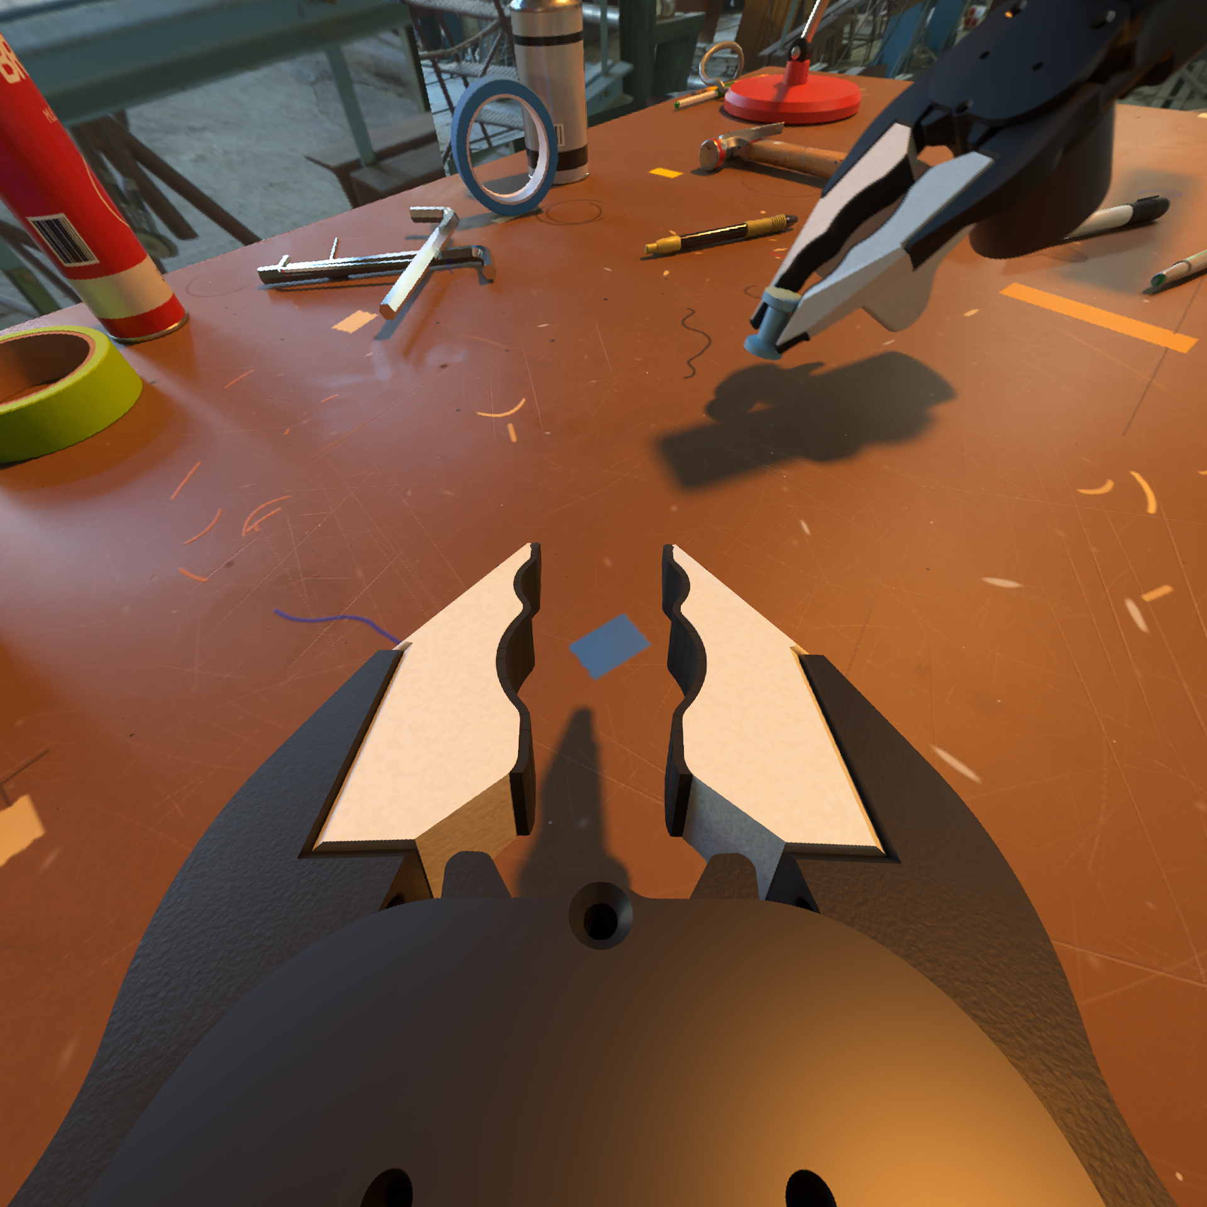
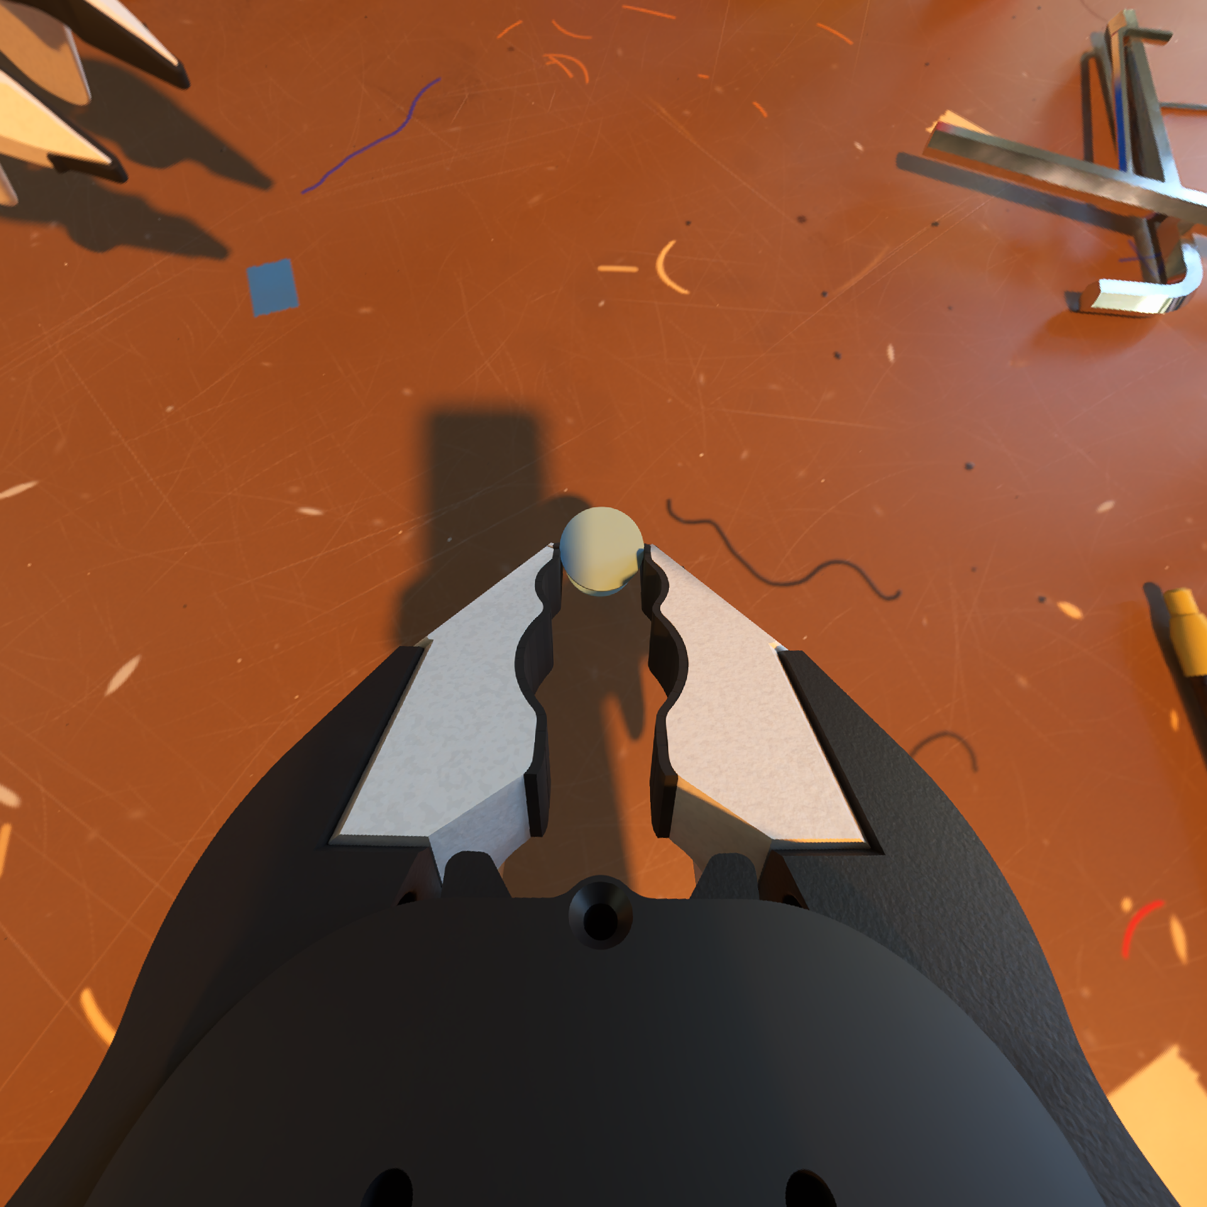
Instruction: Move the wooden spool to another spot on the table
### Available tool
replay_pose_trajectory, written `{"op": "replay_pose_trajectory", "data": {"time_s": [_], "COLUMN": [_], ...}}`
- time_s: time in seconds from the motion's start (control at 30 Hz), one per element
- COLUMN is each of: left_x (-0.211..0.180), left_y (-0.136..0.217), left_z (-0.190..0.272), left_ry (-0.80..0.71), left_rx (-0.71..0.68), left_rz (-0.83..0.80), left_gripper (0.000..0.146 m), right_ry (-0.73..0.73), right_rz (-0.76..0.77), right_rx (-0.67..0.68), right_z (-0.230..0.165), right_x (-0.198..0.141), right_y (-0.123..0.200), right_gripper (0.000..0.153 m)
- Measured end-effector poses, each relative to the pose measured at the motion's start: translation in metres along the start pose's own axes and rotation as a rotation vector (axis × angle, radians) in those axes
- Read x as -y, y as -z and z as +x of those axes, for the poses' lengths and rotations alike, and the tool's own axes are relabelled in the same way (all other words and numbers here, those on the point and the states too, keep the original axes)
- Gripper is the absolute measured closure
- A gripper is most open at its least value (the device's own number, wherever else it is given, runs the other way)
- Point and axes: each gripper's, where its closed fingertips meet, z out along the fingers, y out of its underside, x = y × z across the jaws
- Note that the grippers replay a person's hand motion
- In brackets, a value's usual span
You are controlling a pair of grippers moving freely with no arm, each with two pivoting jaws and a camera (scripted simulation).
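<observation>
The wooden spool (image 2: 599, 550) is a small pale spool seen end-on between the tips of my right gripper (image 2: 601, 555), which is shut on it. In the left wrist view the spool (image 1: 772, 323) looks bluish in shade, held tilted just above the orange table (image 1: 457, 457) by the right gripper (image 1: 780, 320) at the upper right. My left gripper (image 1: 601, 552) is open and empty, low over the table near a small blue patch (image 1: 609, 645). It also shows at the top left of the right wrist view (image 2: 153, 127).
Hex keys (image 1: 392, 261) lie at the back left, with a blue tape roll (image 1: 506, 147) and a silver can (image 1: 552, 85) behind. A yellow-green tape roll (image 1: 59, 385) and red can (image 1: 72, 196) stand far left. A pen (image 1: 718, 234), hammer (image 1: 764, 153), red lamp base (image 1: 793, 98) and marker (image 1: 1123, 215) lie at the back right.
</observation>
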Motion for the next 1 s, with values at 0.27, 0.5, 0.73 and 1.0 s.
{"op": "replay_pose_trajectory", "data": {"time_s": [0.27,0.5,0.73,1.0], "left_x": [0.003,0.001,-0.001,0.002], "left_y": [0.003,0.001,-0.002,0.001], "left_z": [-0.007,-0.01,-0.012,-0.013], "left_ry": [0.008,0.014,0.013,0.001], "left_rx": [0.014,0.011,0.017,0.022], "left_rz": [0.02,0.014,0.003,0.016], "left_gripper": [0.109,0.109,0.109,0.109], "right_ry": [0.019,0.081,0.132,0.071], "right_rz": [-0.029,-0.125,-0.176,-0.065], "right_rx": [-0.062,-0.107,-0.106,-0.071], "right_z": [-0.018,-0.014,-0.016,-0.017], "right_x": [-0.022,-0.035,-0.038,-0.027], "right_y": [0.005,0.009,0.009,0.013], "right_gripper": [0.129,0.129,0.129,0.102]}}
